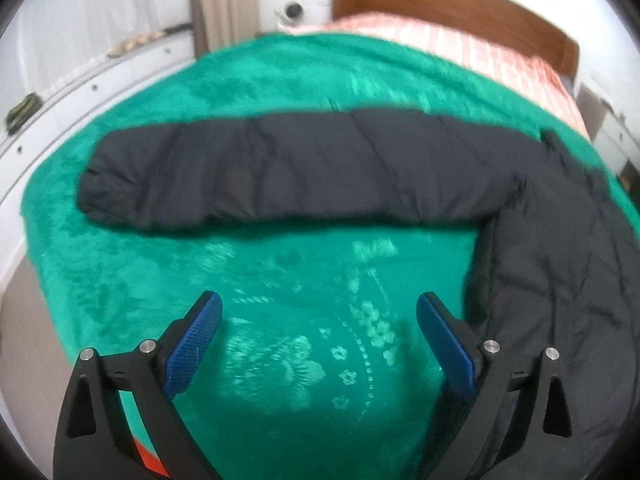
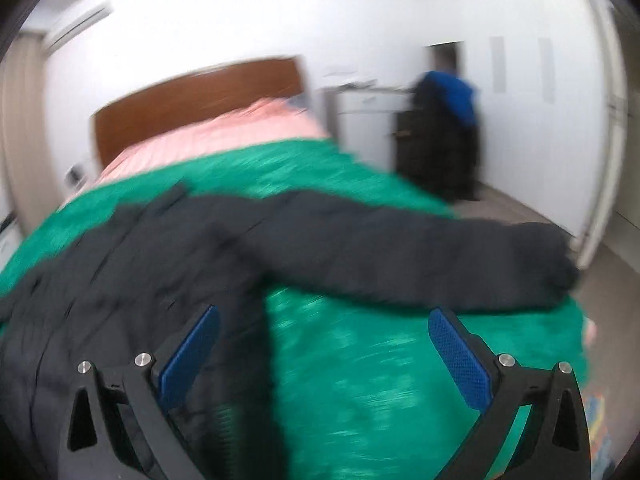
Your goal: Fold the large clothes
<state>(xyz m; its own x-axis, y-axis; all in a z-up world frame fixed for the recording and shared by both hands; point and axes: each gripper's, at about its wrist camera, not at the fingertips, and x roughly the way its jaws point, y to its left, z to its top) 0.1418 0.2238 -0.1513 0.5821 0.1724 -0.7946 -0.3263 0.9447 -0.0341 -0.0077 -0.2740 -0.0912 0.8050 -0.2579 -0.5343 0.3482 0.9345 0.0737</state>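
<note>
While a black padded jacket (image 1: 540, 264) lay spread on a green blanket (image 1: 280, 300) covering the bed, one sleeve (image 1: 280, 176) was stretched out flat to the left and the other sleeve (image 2: 400, 256) reached toward the bed's right edge. The left gripper (image 1: 319, 336) was held with its blue pads wide apart above bare blanket, gripping nothing. The right gripper (image 2: 323, 344) was likewise spread open, its left pad over the jacket's body. A pink cover (image 2: 224, 128) and a wooden headboard (image 1: 440, 4) were seen beyond. No container or readable writing could be made out.
</note>
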